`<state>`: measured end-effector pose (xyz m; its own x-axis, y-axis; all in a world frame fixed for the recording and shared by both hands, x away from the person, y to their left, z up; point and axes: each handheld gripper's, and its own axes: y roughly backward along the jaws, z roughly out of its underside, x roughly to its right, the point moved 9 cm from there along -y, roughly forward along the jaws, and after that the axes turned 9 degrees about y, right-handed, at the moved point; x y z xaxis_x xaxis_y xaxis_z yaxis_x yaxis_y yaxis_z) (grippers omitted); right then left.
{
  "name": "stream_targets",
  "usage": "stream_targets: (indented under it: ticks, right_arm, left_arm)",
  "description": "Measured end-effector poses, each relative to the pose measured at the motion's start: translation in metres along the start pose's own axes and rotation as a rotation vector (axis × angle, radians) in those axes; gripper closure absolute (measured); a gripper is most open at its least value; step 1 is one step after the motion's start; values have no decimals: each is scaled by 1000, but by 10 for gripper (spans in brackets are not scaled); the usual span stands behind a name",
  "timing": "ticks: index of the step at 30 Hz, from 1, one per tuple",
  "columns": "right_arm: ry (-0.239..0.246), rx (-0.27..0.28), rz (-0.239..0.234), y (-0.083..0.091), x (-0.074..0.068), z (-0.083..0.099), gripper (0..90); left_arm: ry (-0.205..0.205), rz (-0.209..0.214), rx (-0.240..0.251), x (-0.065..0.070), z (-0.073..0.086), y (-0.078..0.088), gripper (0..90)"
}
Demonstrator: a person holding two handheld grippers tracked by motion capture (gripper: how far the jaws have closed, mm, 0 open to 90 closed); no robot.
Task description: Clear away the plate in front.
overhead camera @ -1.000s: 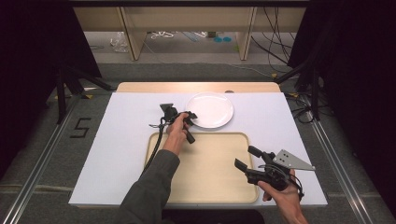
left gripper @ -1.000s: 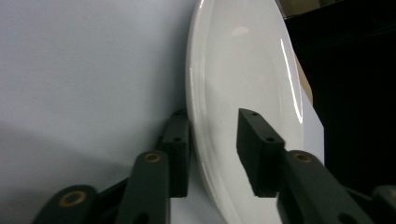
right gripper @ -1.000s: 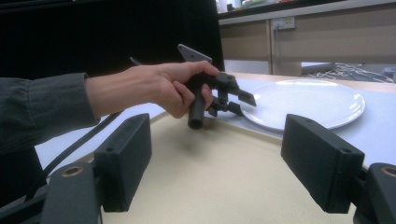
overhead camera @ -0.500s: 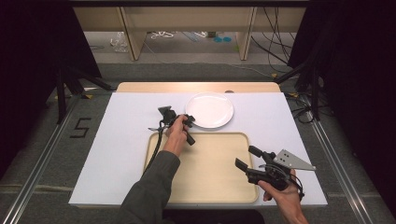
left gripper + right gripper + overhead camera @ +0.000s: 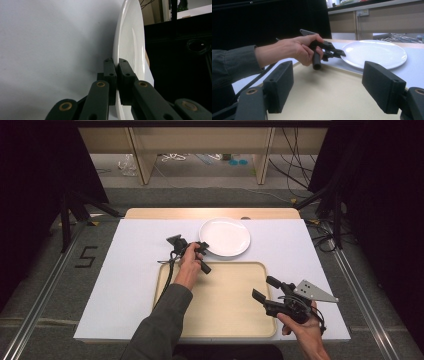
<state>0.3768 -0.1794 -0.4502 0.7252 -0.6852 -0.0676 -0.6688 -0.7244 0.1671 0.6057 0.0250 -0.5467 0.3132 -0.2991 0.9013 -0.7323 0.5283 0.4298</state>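
High view. One white plate [image 5: 224, 236] is seen on the white sheet [image 5: 130, 270] that covers the table [image 5: 210, 213], just beyond the far edge of one beige tray [image 5: 225, 305]. Two claws are counted. The left claw [image 5: 204, 248] is held by the left hand [image 5: 189, 265] at the plate's near-left rim; its jaws have just been closing, and the rim is caught between them. The right claw [image 5: 265, 289] is held by the right hand [image 5: 302, 327] over the tray's near-right corner, well apart from the plate, and one grey three-cornered plate is carried on top of it. One black cable [image 5: 167, 275] is trailed from the left claw across the tray's left edge.

Left gripper view. The left claw [image 5: 116, 65] is shown pinching the plate [image 5: 130, 37]: its two black pads are pressed on the rim, one on either face. The camera is turned on its side, so the plate is seen edge-on and the white sheet [image 5: 50, 50] rises beside it.

Right gripper view. The right claw [image 5: 327, 86] is shown spread wide, with nothing held between its two pads, above the tray [image 5: 327, 95]. Farther off, the left hand [image 5: 292, 50] and the left claw [image 5: 340, 53] are seen at the plate [image 5: 377, 52], clamped on its rim. One grey sleeve [image 5: 232, 65] is noted on that arm.
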Motion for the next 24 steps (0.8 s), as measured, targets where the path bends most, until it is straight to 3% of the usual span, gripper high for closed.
stream_targets:
  ticks: [4, 9, 11, 16, 24]
  right_arm:
    - [-15, 9, -9, 1, -1, -1, 263]
    - [-7, -6, -1, 3, 0, 0, 267]
    - [-30, 10, -14, 2, -1, -1, 270]
    - [-23, 10, -8, 2, 1, 0, 274]
    - [-48, 9, -7, 4, 2, -1, 278]
  left_arm:
    - [37, 22, 1, 3, 1, 1, 858]
    - [22, 47, 4, 9, 1, 3, 848]
    - [31, 57, 5, 9, 1, 3, 844]
    - [37, 104, 16, 18, 2, 7, 823]
    - [44, 143, 39, 24, 4, 15, 809]
